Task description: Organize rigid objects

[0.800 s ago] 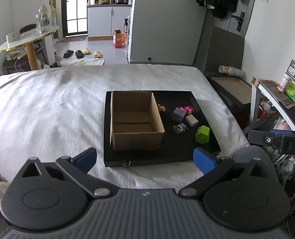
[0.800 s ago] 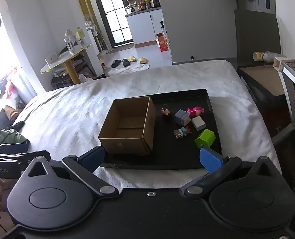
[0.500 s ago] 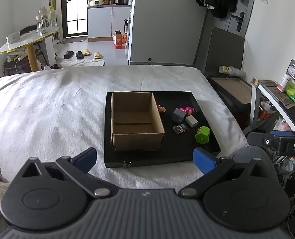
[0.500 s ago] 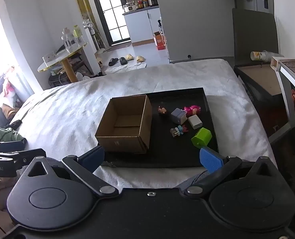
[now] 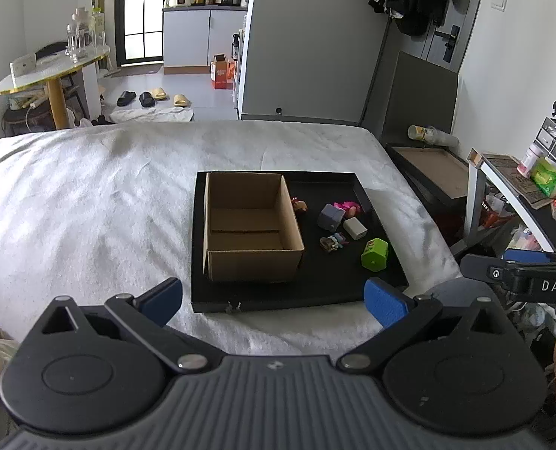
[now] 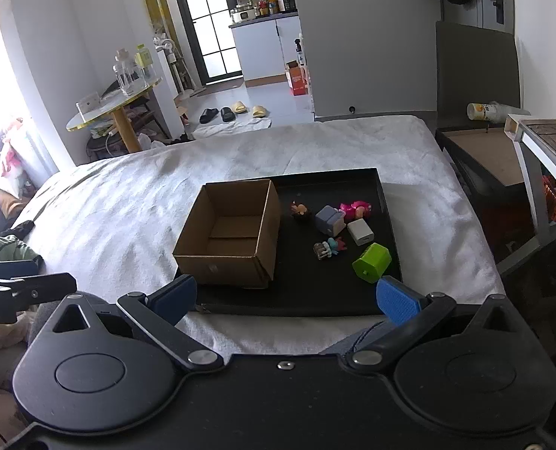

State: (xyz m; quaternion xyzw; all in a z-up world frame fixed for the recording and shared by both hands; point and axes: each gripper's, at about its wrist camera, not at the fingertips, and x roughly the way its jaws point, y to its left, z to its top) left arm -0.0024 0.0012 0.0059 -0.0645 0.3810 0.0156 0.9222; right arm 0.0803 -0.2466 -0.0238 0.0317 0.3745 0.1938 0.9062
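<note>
An open, empty cardboard box (image 5: 250,230) (image 6: 231,234) stands on the left of a black tray (image 5: 300,296) (image 6: 375,180) on the white bed. Right of the box lie several small toys: a green block (image 5: 374,254) (image 6: 371,263), a white cube (image 5: 355,228) (image 6: 360,231), a purple-grey block (image 5: 330,216) (image 6: 329,219), a pink figure (image 5: 347,207) (image 6: 356,208), a small brown figure (image 5: 299,205) (image 6: 300,210) and a little multicoloured figure (image 5: 333,242) (image 6: 328,248). My left gripper (image 5: 274,298) and right gripper (image 6: 285,296) are both open and empty, held short of the tray's near edge.
The white bedspread (image 5: 90,206) surrounds the tray. To the right of the bed are a dark side table (image 5: 432,165) and a cluttered shelf (image 5: 533,183). A round table (image 6: 113,103) with bottles stands at far left. My other gripper shows at the right edge of the left wrist view (image 5: 522,273).
Both grippers have drifted slightly, so the tray and box have shifted a little in both views. Nothing on the tray has moved; both grippers stay open.
</note>
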